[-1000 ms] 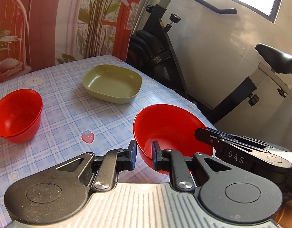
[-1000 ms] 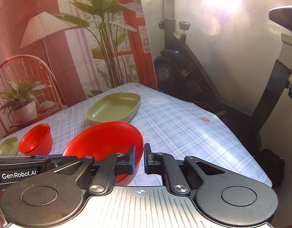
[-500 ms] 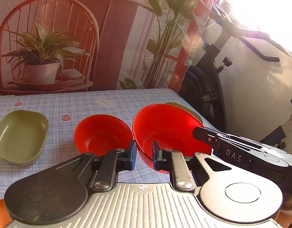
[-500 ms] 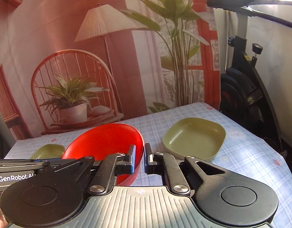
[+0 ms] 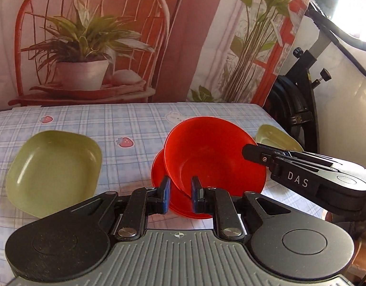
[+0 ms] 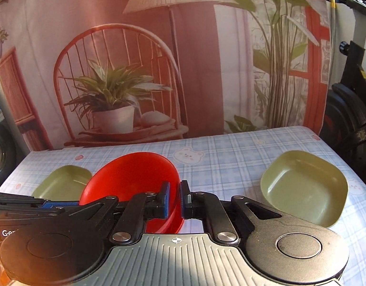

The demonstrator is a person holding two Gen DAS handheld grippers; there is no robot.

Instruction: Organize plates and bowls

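Both grippers hold one large red bowl (image 5: pixel 213 155) by its rim, tilted. My left gripper (image 5: pixel 180 191) is shut on its near rim. My right gripper (image 6: pixel 174 196) is shut on its right rim; the bowl (image 6: pixel 132 178) fills the lower middle of the right wrist view. The right gripper also shows in the left wrist view (image 5: pixel 302 174). A second red bowl (image 5: pixel 180 202) sits on the table right under the held one, mostly hidden. One green square plate (image 5: pixel 51 169) lies left of the bowls, also visible in the right wrist view (image 6: pixel 63 183). Another green plate (image 6: pixel 304 186) lies to the right.
The table (image 5: pixel 135 124) has a blue checked cloth with strawberry and bear prints. A printed backdrop (image 6: pixel 159 59) with chair and plants hangs behind it. An exercise bike (image 5: pixel 299 100) stands past the table's right edge.
Both grippers have carried the large red bowl leftward across the table. It now hangs tilted just above the smaller red bowl, which earlier stood apart to its left.
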